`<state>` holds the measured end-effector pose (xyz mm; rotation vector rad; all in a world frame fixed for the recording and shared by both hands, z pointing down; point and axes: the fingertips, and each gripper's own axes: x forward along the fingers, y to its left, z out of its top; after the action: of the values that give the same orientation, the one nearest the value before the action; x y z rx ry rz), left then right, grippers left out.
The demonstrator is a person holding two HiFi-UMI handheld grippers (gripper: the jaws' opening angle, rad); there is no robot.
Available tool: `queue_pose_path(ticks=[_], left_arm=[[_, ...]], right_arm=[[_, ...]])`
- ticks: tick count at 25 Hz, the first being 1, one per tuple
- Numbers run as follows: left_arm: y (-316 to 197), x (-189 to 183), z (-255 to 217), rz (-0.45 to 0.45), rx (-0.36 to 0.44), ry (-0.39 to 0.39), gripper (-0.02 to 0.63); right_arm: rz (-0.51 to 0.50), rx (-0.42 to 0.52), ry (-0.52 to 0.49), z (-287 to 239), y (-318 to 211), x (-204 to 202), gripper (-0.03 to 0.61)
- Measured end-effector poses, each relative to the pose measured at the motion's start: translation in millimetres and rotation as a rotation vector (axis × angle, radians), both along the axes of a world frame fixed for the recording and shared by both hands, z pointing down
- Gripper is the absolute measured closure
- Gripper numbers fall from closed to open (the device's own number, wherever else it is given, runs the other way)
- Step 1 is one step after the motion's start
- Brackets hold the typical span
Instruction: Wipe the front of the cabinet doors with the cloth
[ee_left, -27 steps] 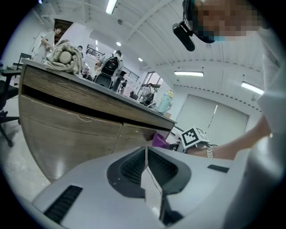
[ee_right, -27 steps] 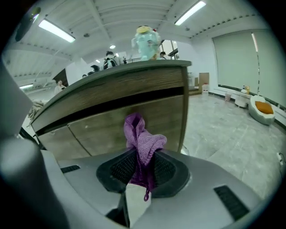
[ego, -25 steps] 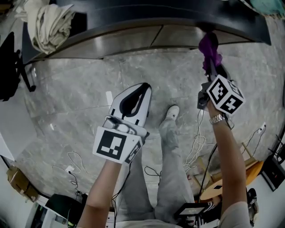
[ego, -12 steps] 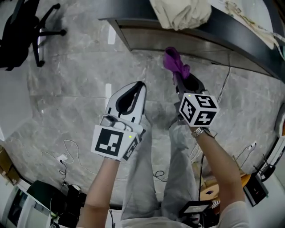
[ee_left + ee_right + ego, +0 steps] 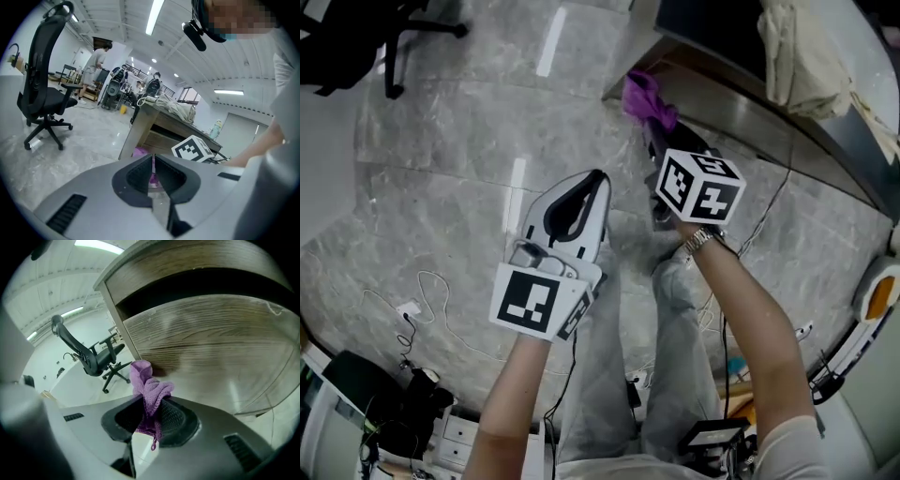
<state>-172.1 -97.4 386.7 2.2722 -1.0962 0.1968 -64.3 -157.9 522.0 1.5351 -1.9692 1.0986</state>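
My right gripper (image 5: pixel 152 401) is shut on a purple cloth (image 5: pixel 149 390), whose bunched top pokes out past the jaws. The cloth (image 5: pixel 648 100) sits close to the left end of the wood-grain cabinet door (image 5: pixel 206 348), near its lower corner; touching or just short I cannot tell. In the head view the right gripper (image 5: pixel 661 141) reaches toward the cabinet (image 5: pixel 750 112) at upper right. My left gripper (image 5: pixel 581 187) hangs over the floor with its jaws together and nothing between them. From the left gripper view (image 5: pixel 153 161) the cloth (image 5: pixel 140 152) shows beyond the jaws.
A beige cloth heap (image 5: pixel 797 52) lies on the dark desk top above the cabinet. A black office chair (image 5: pixel 356 33) stands at the far left. Cables (image 5: pixel 422 300) trail over the grey marble floor (image 5: pixel 441 187). Other people (image 5: pixel 96 63) stand far off.
The head view has swung left, so the cabinet now sits at upper right. The right gripper with the cloth has moved left along the cabinet front to its left end. Left gripper barely moved.
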Motion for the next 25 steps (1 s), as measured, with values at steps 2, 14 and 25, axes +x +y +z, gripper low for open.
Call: queue_pose_path(ticks=[2, 14, 25], left_arm=[[-4, -15, 2, -0.016, -0.003, -0.007, 0.592], [-2, -10, 13, -0.032, -0.017, -0.093, 0.592], [33, 172, -13, 0.142, 0.02, -0.045, 0.592]], right_arm=[[0.016, 0.003, 0.009, 4, -13, -3, 0.489], [0.016, 0.04, 0.037, 6, -23, 67, 0.489], [0.164, 0.004, 0.079, 7, 38, 248, 0.488]])
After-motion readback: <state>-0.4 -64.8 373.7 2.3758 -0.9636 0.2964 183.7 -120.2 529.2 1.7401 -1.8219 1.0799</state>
